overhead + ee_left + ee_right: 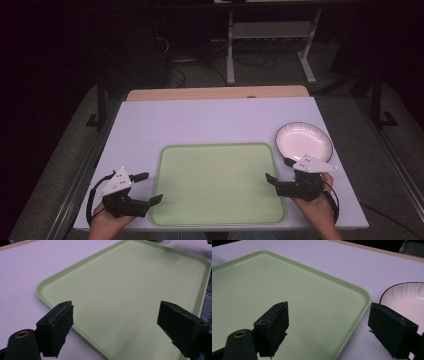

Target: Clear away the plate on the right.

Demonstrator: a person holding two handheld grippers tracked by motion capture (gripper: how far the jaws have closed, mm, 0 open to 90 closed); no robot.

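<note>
Left gripper [148, 187]: near edge, 7 o'clock of tray, jaws spread wide, nothing between them, tips over tray's left rim.
Right gripper [280, 170]: 5 o'clock side, jaws spread, empty, straddling tray's right rim.
Tray [218, 183]: pale green, bare, centre-near on white table [200, 120].
Bowl [303, 141]: white, dark rim, 2 o'clock of tray, just beyond right gripper, apart from tray.

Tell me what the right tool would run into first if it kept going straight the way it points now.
Probably the flat pale green plastic tray: the right tool, open and holding nothing, straddles the tray's near right corner. The white bowl with a dark rim lies off to the side, likely just outside that line, though depth is hard to judge.
</note>
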